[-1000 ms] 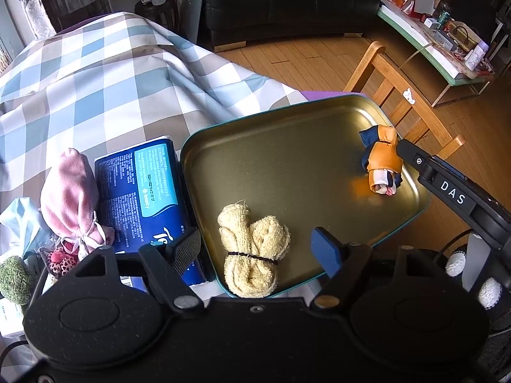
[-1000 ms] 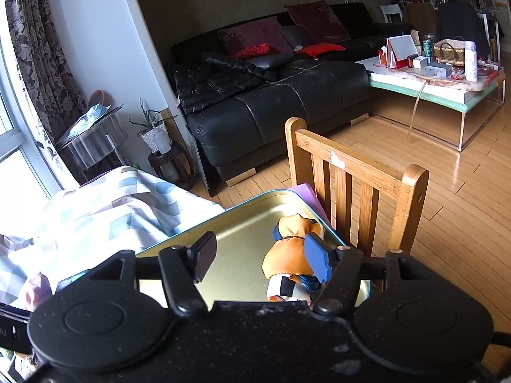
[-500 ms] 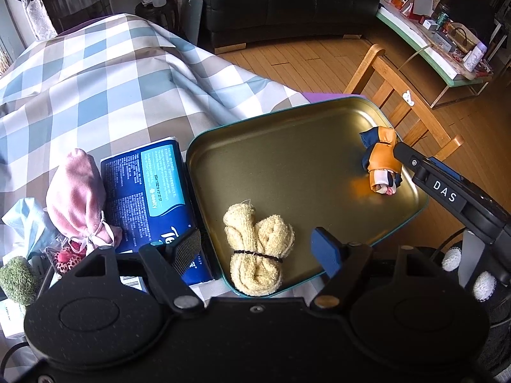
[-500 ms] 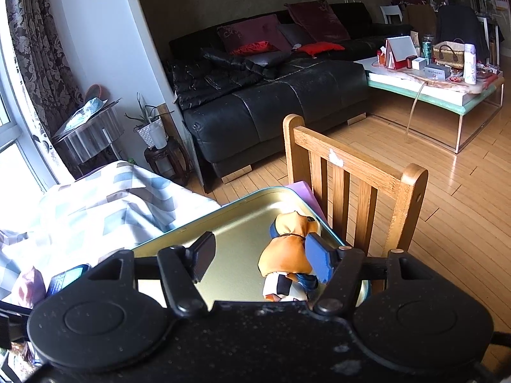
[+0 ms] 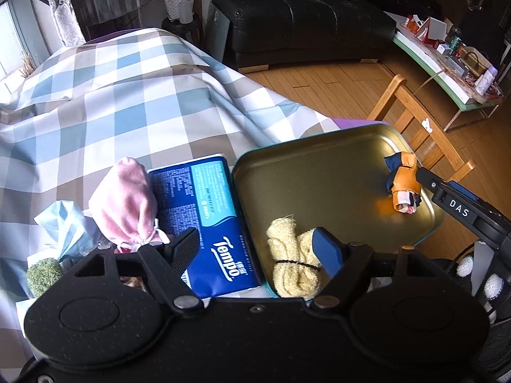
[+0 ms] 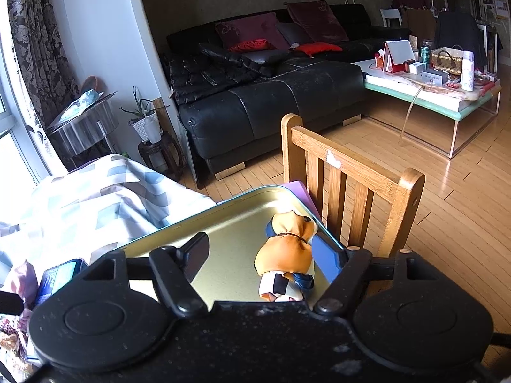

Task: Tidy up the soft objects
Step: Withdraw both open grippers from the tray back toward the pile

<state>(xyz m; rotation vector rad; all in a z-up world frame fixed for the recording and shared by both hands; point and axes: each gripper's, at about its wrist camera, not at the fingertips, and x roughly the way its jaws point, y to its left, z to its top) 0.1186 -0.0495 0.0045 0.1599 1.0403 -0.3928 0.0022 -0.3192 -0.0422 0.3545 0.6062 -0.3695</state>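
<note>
Orange-and-blue cloth doll [image 6: 286, 257] lies in the gold tray [image 6: 230, 223] between the right gripper [image 6: 265, 255] fingers, nearer its three-o'clock finger; jaws just widened, not pressing it.

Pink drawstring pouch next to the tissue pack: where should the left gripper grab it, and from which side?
Grip the pink pouch across its plump middle, coming from above. It lies on the checked cloth leaning against the tissue pack, so span it crosswise; the cinched neck looks too thin and floppy.
</note>
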